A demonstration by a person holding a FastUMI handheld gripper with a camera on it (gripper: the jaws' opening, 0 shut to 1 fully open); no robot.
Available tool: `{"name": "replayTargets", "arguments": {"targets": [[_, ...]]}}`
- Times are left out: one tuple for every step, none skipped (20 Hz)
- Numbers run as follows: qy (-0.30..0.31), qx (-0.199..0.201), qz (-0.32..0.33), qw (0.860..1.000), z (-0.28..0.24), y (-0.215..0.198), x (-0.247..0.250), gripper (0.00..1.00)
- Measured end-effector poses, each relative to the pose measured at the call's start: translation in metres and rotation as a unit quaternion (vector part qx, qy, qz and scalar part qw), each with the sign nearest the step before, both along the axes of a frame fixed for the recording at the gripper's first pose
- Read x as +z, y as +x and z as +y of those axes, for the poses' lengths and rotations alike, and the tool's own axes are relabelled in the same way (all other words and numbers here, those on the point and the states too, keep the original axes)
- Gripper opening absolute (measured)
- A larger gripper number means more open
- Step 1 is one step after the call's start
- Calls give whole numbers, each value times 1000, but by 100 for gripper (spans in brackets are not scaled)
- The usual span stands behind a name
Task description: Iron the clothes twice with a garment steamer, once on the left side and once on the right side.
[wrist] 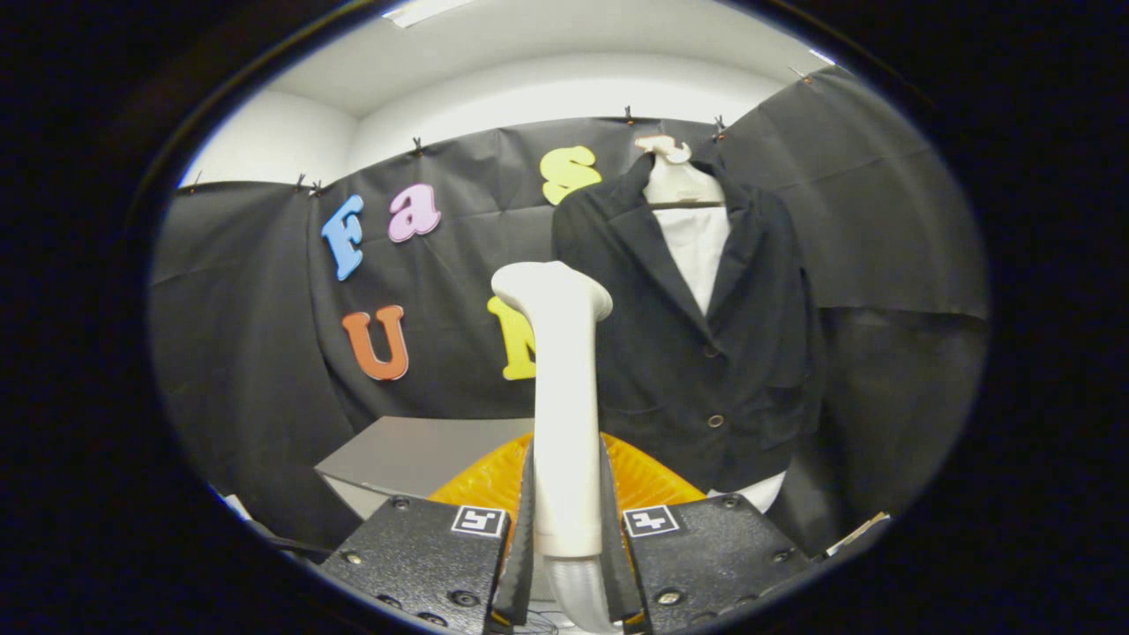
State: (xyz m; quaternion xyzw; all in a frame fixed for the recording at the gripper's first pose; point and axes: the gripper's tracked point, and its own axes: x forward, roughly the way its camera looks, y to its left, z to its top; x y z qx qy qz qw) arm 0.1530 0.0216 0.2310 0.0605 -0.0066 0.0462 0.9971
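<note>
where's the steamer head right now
In the gripper view, the steamer stands upright between the tool's fingers, clamped by both, its head just left of the black jacket.

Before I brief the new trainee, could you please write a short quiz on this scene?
1. True or false: the hand-held gripper is shut on the white plastic garment steamer.
2. The black buttoned jacket hangs: A) folded on the grey table; B) on a mannequin beyond the fingers.
3. What orange ribbed thing lies behind the steamer?

Key: 1 true; 2 B; 3 an orange ribbed plastic basin.
</note>
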Motion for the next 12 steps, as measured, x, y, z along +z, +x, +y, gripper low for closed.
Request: {"name": "replayTargets", "arguments": {"targets": [[4,-5,-6,1000,-12,-1,8,35],[6,-8,-12,1000,-23,-1,16,35],[8,-10,-19,1000,-32,0,24,36],[7,-12,-25,1000,-41,4,32,36],[6,-13,-31,999,-50,8,41,35],[6,-13,-37,999,-57,11,50,35],[6,-13,-42,999,-62,17,58,35],[7,-12,-49,999,-66,22,67,35],[6,-11,-55,998,-68,27,74,35],[5,-8,-61,998,-69,33,82,35],[5,-5,-65,998,-71,38,88,35],[5,-1,-69,998,-71,44,94,35]]}}
